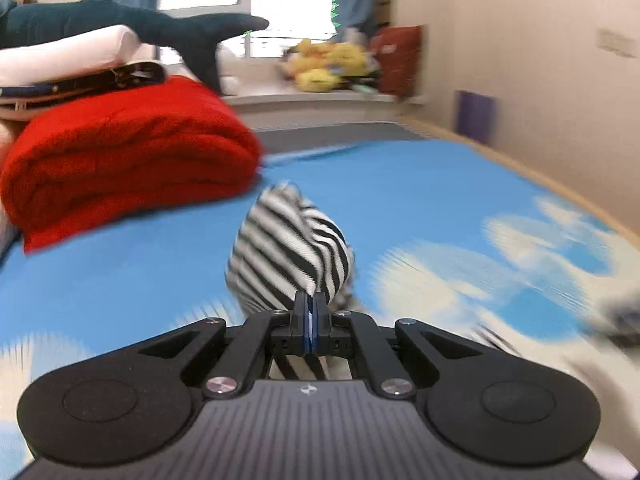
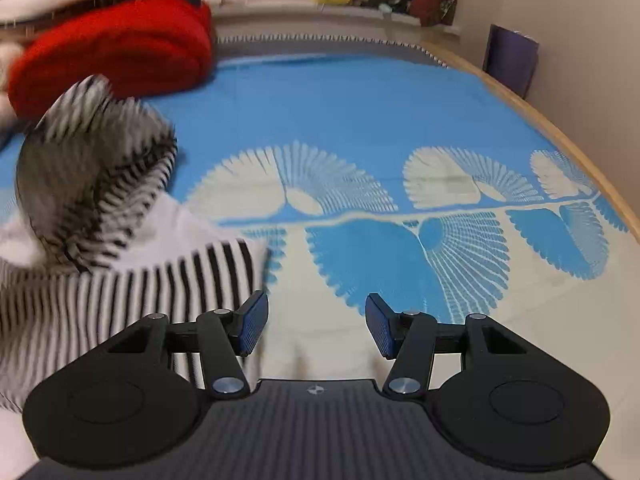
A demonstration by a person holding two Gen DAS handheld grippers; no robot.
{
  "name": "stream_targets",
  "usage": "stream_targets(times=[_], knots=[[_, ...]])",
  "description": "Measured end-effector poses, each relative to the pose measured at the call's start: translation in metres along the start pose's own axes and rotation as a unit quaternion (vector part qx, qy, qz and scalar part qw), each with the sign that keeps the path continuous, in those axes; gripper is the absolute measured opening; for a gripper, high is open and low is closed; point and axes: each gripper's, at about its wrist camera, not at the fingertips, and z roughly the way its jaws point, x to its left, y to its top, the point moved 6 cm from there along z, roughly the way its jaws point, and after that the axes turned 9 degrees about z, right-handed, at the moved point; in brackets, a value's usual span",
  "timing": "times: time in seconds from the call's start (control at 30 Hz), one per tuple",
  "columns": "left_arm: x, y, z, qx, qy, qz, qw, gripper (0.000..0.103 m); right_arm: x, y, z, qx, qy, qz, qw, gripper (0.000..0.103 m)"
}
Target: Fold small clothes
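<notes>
Striped black-and-white cloth, that's the garment (image 1: 290, 252), and the left gripper (image 1: 310, 304) has its jaws pinched tight on a bunched fold, lifting it above the blue mat (image 1: 400, 200). Over on the right gripper (image 2: 316, 326), jaws spread wide, holding nothing, the garment's flat part just beside its left finger. Red blanket (image 1: 128, 152) sits behind.

Ahead and to the right of the right hand-held gripper (image 2: 317, 326) the blue patterned mat (image 2: 360, 120) lies bare as far as the wall. To its left the striped garment (image 2: 100, 200) rises in a heap. Beyond that heap, the folded red blanket (image 2: 120, 48) blocks the far left.
</notes>
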Motion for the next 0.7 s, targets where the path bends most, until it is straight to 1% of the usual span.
stream_targets(times=[0.07,0.1,0.13,0.17,0.2,0.23,0.27,0.3,0.33,0.37,0.4,0.43,0.47,0.5,0.57,0.6,0.67,0.7], knots=[[-0.037,-0.036,-0.056,0.026,-0.054,-0.010,0.9982,0.001,0.003,0.005,-0.008,-0.020,0.015,0.012,1.000,0.054],[-0.053,-0.053,-0.079,0.045,-0.077,-0.004,0.9960,0.001,0.005,0.007,-0.013,-0.027,0.025,0.021,0.999,0.052],[-0.065,-0.067,-0.099,0.064,-0.092,0.006,0.9937,0.003,0.006,0.009,-0.017,-0.035,0.038,0.033,0.998,0.042],[-0.071,-0.076,-0.114,0.078,-0.099,0.008,0.9920,0.004,0.007,0.010,-0.021,-0.039,0.051,0.043,0.997,0.031],[-0.071,-0.081,-0.127,0.082,-0.101,-0.003,0.9915,0.004,0.009,0.010,-0.025,-0.040,0.069,0.055,0.995,0.029],[-0.062,-0.082,-0.139,0.071,-0.092,-0.030,0.9927,0.010,0.011,0.011,-0.027,-0.040,0.088,0.070,0.993,0.027],[-0.048,-0.081,-0.146,0.051,-0.076,-0.075,0.9930,0.018,0.013,0.010,-0.029,-0.039,0.101,0.082,0.991,0.027],[-0.031,-0.083,-0.151,0.031,-0.063,-0.127,0.9894,0.036,0.015,0.010,-0.029,-0.034,0.112,0.091,0.989,0.027],[-0.015,-0.089,-0.151,0.013,-0.052,-0.192,0.9799,0.041,0.018,0.007,-0.027,-0.024,0.125,0.099,0.987,0.029],[-0.001,-0.099,-0.146,0.014,-0.036,-0.252,0.9669,0.041,0.021,0.004,-0.023,-0.008,0.139,0.107,0.985,0.029],[0.011,-0.107,-0.134,0.033,-0.011,-0.305,0.9518,0.041,0.025,-0.001,-0.019,0.010,0.150,0.113,0.982,0.030],[0.023,-0.112,-0.118,0.054,0.014,-0.344,0.9374,0.041,0.028,-0.006,-0.012,0.032,0.160,0.120,0.979,0.034],[0.029,-0.117,-0.107,0.070,0.024,-0.370,0.9259,0.041,0.030,-0.011,-0.007,0.051,0.165,0.127,0.977,0.037],[0.033,-0.123,-0.096,0.082,0.021,-0.394,0.9153,0.041,0.033,-0.017,0.000,0.068,0.168,0.131,0.975,0.040],[0.032,-0.133,-0.078,0.104,0.003,-0.431,0.8965,0.041,0.040,-0.027,0.010,0.100,0.174,0.138,0.970,0.042],[0.031,-0.141,-0.068,0.125,-0.004,-0.451,0.8839,0.041,0.044,-0.031,0.014,0.115,0.179,0.143,0.967,0.043],[0.013,-0.157,-0.068,0.155,-0.015,-0.479,0.8637,0.041,0.052,-0.039,0.023,0.146,0.187,0.157,0.959,0.050],[0.009,-0.164,-0.065,0.167,-0.019,-0.490,0.8553,0.041,0.055,-0.044,0.026,0.158,0.186,0.161,0.956,0.050]])
